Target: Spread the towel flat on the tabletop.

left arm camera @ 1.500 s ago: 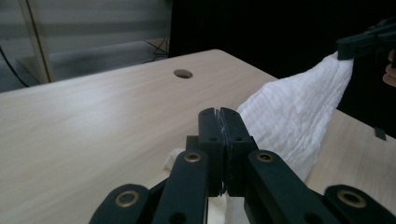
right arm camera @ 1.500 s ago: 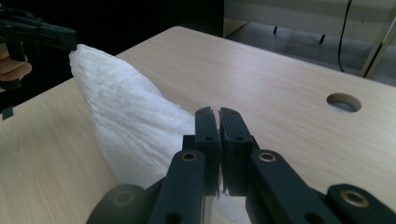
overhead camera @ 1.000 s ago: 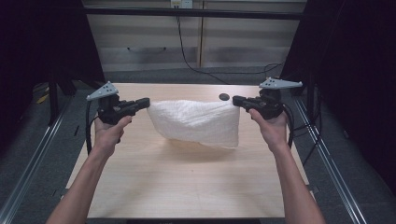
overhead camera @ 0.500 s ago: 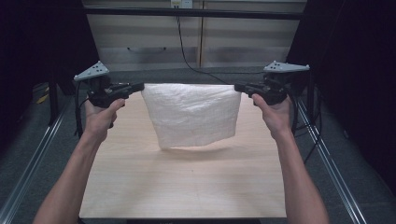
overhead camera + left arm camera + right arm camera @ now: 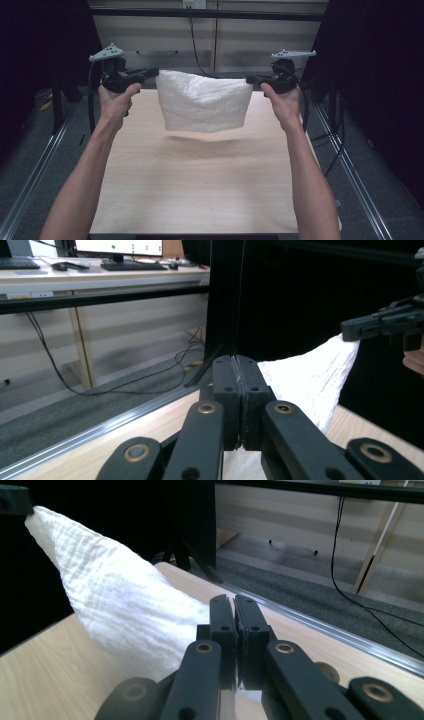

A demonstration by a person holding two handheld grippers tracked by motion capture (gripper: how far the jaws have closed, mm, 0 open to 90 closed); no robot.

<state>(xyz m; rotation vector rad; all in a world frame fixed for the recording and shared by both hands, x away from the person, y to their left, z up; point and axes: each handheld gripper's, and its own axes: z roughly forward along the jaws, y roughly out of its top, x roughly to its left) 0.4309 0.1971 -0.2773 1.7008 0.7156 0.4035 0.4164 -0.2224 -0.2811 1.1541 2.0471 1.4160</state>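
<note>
white cloth [image 5: 204, 102] pinched between both grippers; no legible writing

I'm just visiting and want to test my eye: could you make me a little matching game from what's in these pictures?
Things:
1. cloth
2. left tool
3. right tool
4. table

Descriptions:
A. pale wood, lying flat
B. white, hanging in the air
C. pinching the cloth's corner at the picture's right in the high view
D. pinching the cloth's corner at the picture's left in the high view

Pairs: 1-B, 2-D, 3-C, 4-A
</note>
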